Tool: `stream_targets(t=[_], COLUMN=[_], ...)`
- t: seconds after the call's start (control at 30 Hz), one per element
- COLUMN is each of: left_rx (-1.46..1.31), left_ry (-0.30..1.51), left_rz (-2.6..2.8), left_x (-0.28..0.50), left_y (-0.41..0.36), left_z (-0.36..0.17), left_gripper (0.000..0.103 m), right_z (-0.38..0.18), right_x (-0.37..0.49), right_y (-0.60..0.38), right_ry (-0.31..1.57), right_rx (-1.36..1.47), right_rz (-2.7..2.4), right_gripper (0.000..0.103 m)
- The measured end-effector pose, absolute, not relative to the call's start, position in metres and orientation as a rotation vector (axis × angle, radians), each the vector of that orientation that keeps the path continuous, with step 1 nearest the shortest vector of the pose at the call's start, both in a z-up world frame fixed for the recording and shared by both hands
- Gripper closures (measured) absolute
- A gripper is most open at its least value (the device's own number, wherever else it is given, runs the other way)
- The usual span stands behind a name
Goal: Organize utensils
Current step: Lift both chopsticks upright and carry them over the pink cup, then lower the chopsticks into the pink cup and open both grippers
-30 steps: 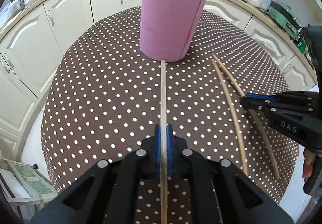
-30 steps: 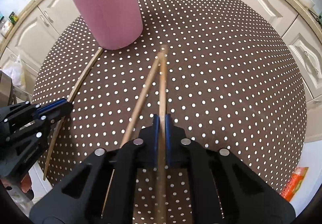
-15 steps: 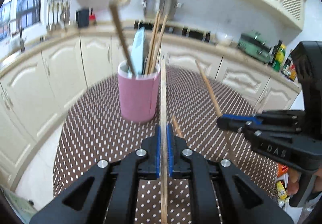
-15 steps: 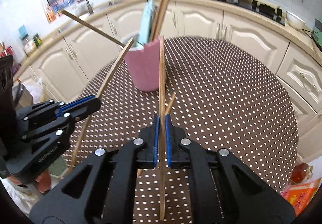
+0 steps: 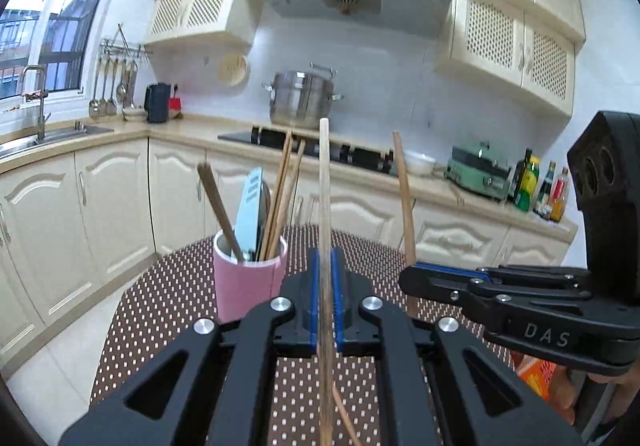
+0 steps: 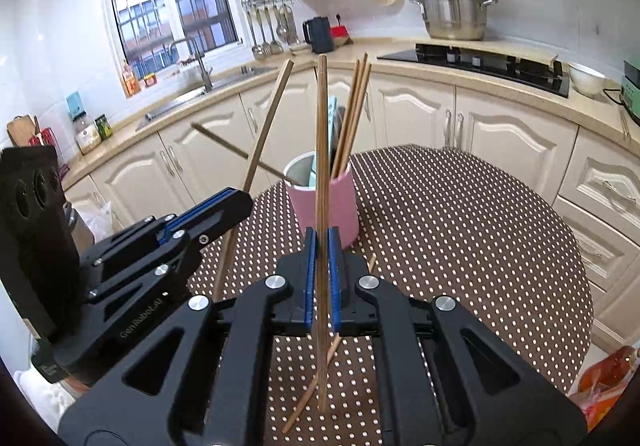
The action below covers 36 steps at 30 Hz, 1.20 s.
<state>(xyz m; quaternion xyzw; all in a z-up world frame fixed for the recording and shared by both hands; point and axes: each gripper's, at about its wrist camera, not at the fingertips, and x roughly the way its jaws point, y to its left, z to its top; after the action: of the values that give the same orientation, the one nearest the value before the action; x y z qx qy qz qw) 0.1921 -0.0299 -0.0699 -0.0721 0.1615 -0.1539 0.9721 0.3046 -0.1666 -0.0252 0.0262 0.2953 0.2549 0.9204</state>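
My left gripper [image 5: 325, 270] is shut on a pale chopstick [image 5: 324, 185] that stands nearly upright above the table. My right gripper [image 6: 319, 242] is shut on a darker chopstick [image 6: 322, 145], also upright. Each shows in the other's view: the right gripper [image 5: 414, 278] with its stick [image 5: 404, 197], the left gripper [image 6: 238, 201] with its stick [image 6: 268, 129]. Just beyond both stands the pink cup [image 5: 250, 278] [image 6: 326, 205], which holds several chopsticks and a light blue utensil. One more chopstick [image 6: 316, 386] lies on the table under my right gripper.
The round table has a brown polka-dot cloth [image 6: 460, 246]. Cream cabinets [image 5: 112, 213] and a countertop curve around behind it, with a sink [image 6: 192, 93], a hob [image 6: 480, 61] and a steel pot [image 5: 302, 99]. An orange packet [image 6: 608, 374] lies off the table's right edge.
Both grippers have risen off the table and tilted up. Their chopsticks, flat on the cloth before, now stand upright. The cup looks farther and lower in both views.
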Motion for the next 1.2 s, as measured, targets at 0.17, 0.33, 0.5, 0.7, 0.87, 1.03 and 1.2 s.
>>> stream_targets(t=[0.17,0.33,0.5,0.7,0.87,1.03,1.2], left_rx=[-0.191,-0.257,-0.303,-0.289,-0.274,-0.237,-0.191], left_ry=[0.237,0.117,0.034,-0.036,-0.121,-0.198,-0.262], left_rz=[-0.318,-0.317,-0.31,-0.243,-0.172,-0.105,-0.015], left_x=[0.199,0.207,0.222,0.242,0.255,0.267,0.275], left_y=[-0.025,-0.021,-0.022,-0.028,-0.029,-0.035,-0.044], left_z=[-0.059,-0.047,-0.036,-0.035,-0.029,-0.026,-0.03], left_gripper=[0.097,0.097,0.097,0.097,0.097,0.097,0.097], right_z=[-0.016,-0.004,0.01,0.017,0.023,0.029,0.024], right_x=[0.313,0.326,0.344,0.368,0.387,0.401,0.413], right_y=[-0.165,-0.165,-0.163,-0.16,-0.162,-0.16,-0.161], right_ry=[0.555,0.491,0.417,0.354,0.301,0.24,0.206], right_rx=[0.066,0.095,0.126,0.159,0.199,0.225,0.25], right_rz=[0.53,0.527,0.531,0.545,0.554,0.575,0.589], right_gripper=[0.096,0.096,0.096,0.096,0.096,0.096,0.096])
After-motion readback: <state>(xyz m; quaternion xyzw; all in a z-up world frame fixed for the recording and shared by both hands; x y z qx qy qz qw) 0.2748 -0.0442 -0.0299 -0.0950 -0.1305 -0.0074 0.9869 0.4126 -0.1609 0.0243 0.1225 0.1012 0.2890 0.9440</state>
